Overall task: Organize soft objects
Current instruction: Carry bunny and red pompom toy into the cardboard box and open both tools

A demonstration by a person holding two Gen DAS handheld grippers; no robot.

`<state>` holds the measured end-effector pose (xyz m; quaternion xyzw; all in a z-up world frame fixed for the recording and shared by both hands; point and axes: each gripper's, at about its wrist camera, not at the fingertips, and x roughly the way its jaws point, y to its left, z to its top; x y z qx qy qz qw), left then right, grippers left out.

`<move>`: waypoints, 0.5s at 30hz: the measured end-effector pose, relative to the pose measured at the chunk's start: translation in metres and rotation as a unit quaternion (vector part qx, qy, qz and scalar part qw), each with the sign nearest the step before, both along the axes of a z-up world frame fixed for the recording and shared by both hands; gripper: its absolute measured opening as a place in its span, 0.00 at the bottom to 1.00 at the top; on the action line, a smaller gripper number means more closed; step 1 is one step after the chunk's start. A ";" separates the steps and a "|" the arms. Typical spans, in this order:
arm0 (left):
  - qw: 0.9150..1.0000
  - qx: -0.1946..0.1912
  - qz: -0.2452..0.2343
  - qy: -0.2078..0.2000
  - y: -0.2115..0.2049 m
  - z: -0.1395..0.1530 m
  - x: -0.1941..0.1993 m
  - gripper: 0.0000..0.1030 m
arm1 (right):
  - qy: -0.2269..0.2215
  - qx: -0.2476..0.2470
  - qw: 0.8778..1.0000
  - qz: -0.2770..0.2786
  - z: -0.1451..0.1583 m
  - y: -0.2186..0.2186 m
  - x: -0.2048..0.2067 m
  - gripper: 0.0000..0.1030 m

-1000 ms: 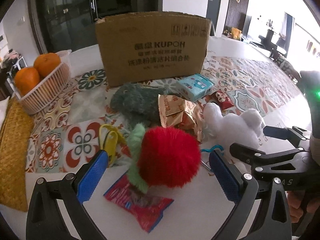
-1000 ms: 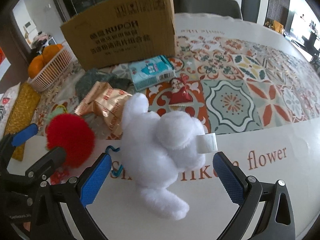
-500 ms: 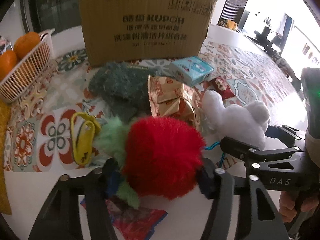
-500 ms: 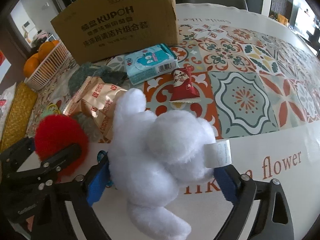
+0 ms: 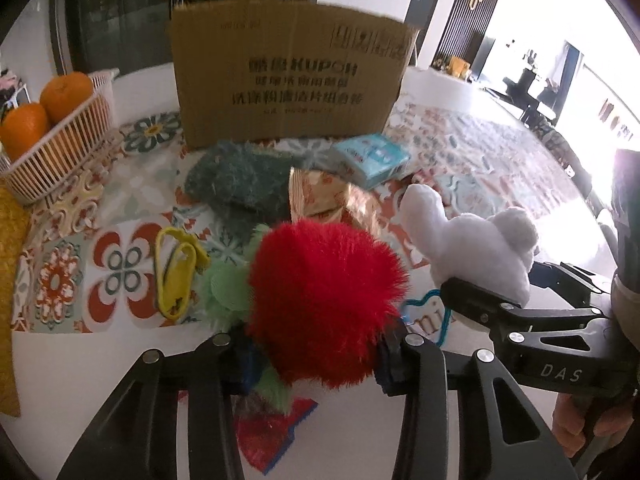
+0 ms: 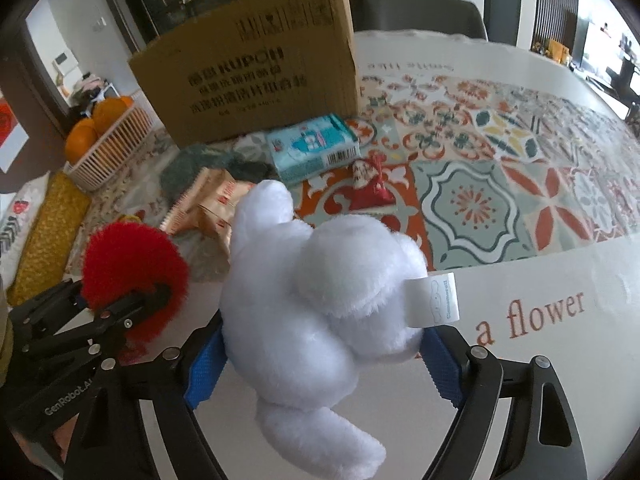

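My left gripper (image 5: 316,364) is shut on a red fluffy plush with green leaves (image 5: 324,300), held just above the table; it also shows in the right wrist view (image 6: 132,268). My right gripper (image 6: 320,356) is shut on a white plush toy (image 6: 316,304) with a label tag, which also shows in the left wrist view (image 5: 476,248). A dark green fuzzy cloth (image 5: 240,180) lies in front of the open cardboard box (image 5: 288,76), which also shows in the right wrist view (image 6: 252,80).
On the patterned tablecloth lie gold snack bags (image 6: 208,208), a blue tissue pack (image 6: 312,148), a small red pouch (image 6: 370,188), a yellow clip (image 5: 176,272), a blue carabiner (image 5: 428,312) and a red snack packet (image 5: 272,428). A basket of oranges (image 5: 52,128) stands at the left.
Both grippers have closed on their plush toys, the left on the red one and the right on the white one, and both toys now sit lifted between the fingers.
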<state>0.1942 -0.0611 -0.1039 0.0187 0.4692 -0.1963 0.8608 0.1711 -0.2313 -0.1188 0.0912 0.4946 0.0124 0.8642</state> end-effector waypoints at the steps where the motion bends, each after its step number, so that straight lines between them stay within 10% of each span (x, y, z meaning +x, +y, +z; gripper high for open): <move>1: 1.000 -0.001 0.001 -0.009 0.001 0.006 -0.003 0.41 | -0.005 -0.001 1.000 0.000 0.004 0.000 -0.002 0.83; 15: 0.996 -0.006 0.003 -0.089 0.007 0.081 0.002 0.41 | -0.105 -0.008 0.994 0.003 0.079 0.006 0.002 0.83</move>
